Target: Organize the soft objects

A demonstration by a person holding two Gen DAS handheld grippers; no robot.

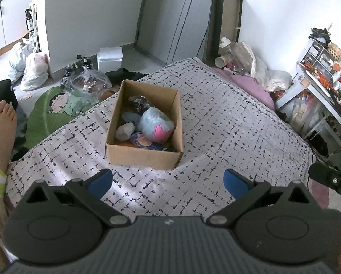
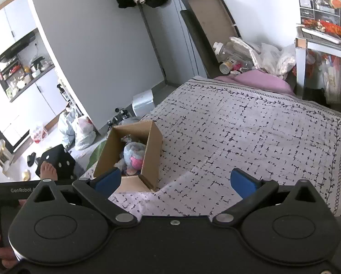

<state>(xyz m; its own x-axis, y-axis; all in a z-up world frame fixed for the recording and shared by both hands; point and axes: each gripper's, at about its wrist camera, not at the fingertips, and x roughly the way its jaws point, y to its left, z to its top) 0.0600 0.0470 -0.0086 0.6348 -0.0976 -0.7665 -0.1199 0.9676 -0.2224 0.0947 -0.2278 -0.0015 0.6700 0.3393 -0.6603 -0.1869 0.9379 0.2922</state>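
I am holding the left hand-held gripper (image 1: 168, 181) with its jaws spread wide and nothing between them, hovering over the bed (image 1: 227, 118). The right hand-held gripper (image 2: 176, 183) is gaping empty too, beside it. Just beyond, the box (image 1: 145, 156) is sitting on the bed, already carrying the soft toys: a blue-and-pink plush (image 1: 155, 125) on top of smaller ones. I am seeing no loose toys on the cover, so I judge the sorting nearly finished.
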